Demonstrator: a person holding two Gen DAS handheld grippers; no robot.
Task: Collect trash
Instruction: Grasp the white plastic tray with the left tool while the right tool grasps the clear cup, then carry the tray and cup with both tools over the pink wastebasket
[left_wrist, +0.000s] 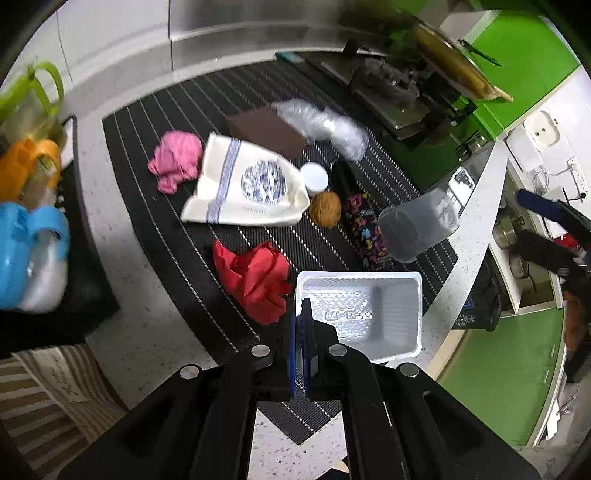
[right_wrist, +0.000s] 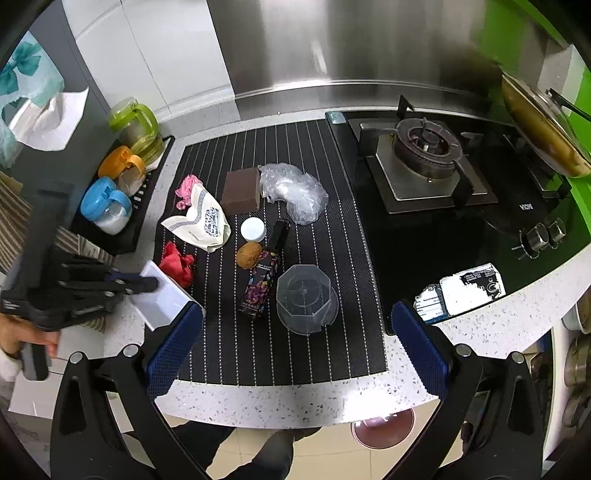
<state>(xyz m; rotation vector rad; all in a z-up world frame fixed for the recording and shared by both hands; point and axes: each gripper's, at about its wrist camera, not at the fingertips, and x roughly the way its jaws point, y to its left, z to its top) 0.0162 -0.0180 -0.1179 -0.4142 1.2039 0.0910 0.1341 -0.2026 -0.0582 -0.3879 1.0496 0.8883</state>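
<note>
Trash scattered on black striped mat (right_wrist: 295, 343): red crumpled paper (left_wrist: 255, 280), pink crumpled paper (left_wrist: 173, 164), clear crinkled plastic wrap (right_wrist: 293, 192). Left gripper (left_wrist: 302, 314) clenched on rim of white plastic tray (left_wrist: 364, 314) (likely collection bin). Right gripper (right_wrist: 295, 332) spread wide, empty, poised above mat.

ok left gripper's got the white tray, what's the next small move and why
Probably bring the open right gripper forward over the clear plastic cup lying just ahead on the striped black mat: the left gripper is shut on the white plastic tray, which is empty.
</note>
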